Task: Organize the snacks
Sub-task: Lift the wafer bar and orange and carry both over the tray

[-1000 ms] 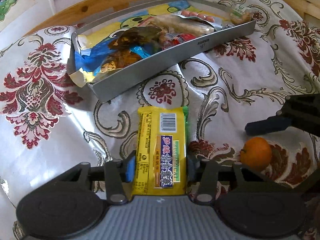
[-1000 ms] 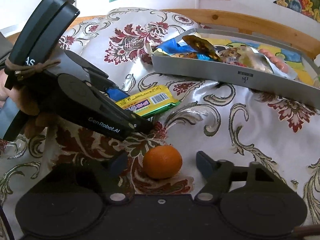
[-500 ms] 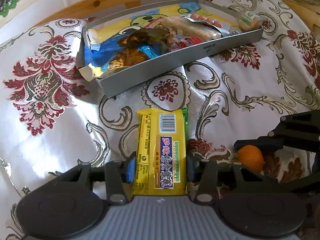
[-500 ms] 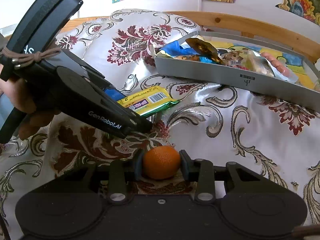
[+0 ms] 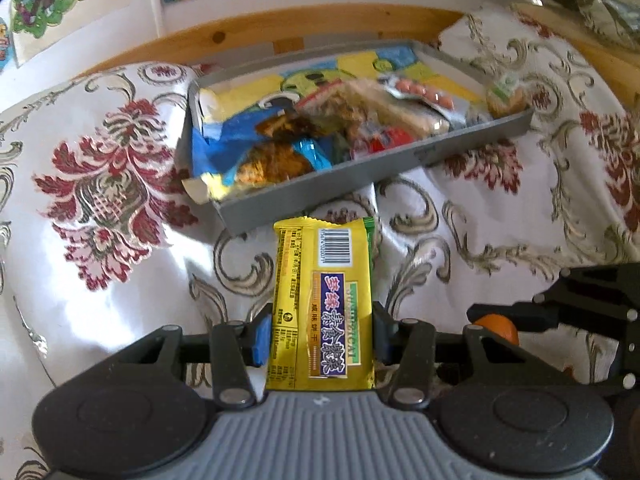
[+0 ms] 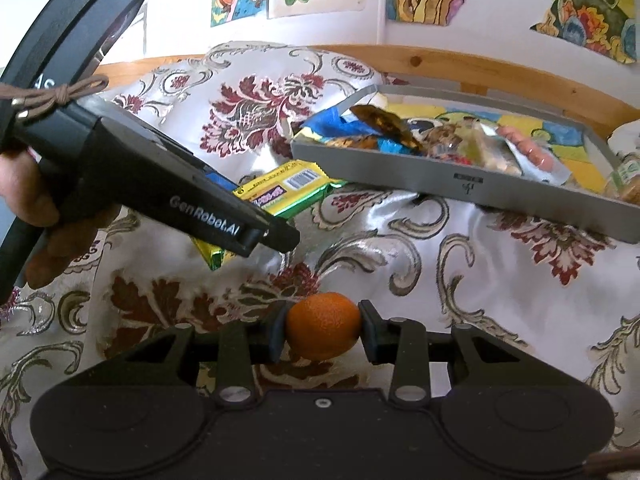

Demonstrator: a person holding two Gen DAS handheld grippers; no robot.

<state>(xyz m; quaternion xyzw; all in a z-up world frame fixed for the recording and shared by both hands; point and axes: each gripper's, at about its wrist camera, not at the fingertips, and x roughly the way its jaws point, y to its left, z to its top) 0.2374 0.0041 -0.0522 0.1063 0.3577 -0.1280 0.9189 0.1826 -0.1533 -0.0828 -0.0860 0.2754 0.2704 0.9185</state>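
The left gripper (image 5: 322,334) clamps a yellow snack packet (image 5: 322,300), held above the patterned cloth (image 5: 112,288) just short of the grey tray (image 5: 360,168) heaped with wrapped snacks. Beside it, the right gripper (image 6: 323,332) pinches a small orange (image 6: 323,330) between its fingers, close over the cloth and well apart from the tray.

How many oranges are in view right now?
1. The orange sits between the right gripper fingers, above the floral cloth. None shows in the grey tray, though its piled snack packets could hide one.
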